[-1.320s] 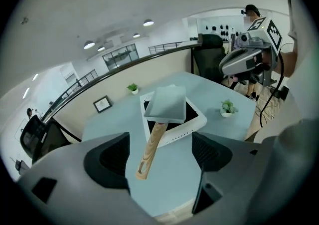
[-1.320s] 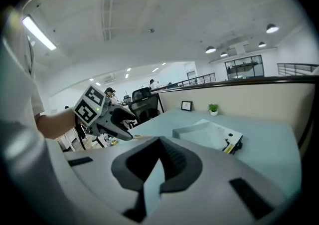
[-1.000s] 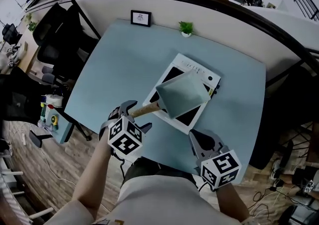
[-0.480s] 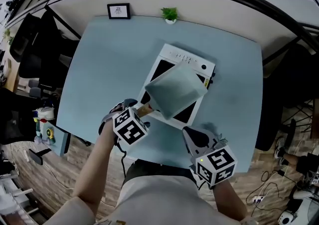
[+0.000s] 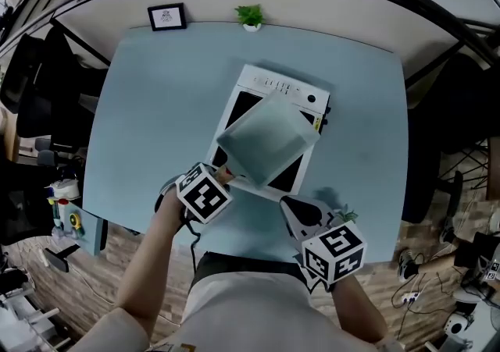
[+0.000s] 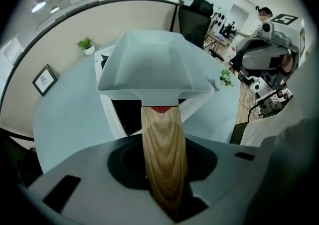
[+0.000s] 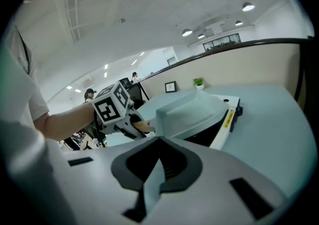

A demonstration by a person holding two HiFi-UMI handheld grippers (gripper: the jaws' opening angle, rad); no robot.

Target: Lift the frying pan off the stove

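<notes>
A square, pale grey-green frying pan (image 5: 266,140) sits on a white stove (image 5: 262,81) with a black cooktop, in the middle of the table. Its wooden handle (image 6: 164,154) points toward me. My left gripper (image 5: 220,174) is at the handle's end, and in the left gripper view the handle runs straight into the left gripper (image 6: 165,179), whose jaws are closing in on it from both sides. The pan (image 6: 154,64) fills the view ahead. My right gripper (image 5: 301,214) hovers over the table's near edge, shut and holding nothing, with the pan (image 7: 192,109) ahead of it.
The light blue table (image 5: 156,108) holds a framed picture (image 5: 166,16) and a small potted plant (image 5: 251,16) at its far edge. A green sprig (image 5: 346,216) lies beside the right gripper. Black office chairs (image 5: 31,85) stand to the left.
The left gripper's spread jaws have slid forward along the wooden handle and closed in around it. The right gripper has stayed near the table's front edge. The pan has not moved.
</notes>
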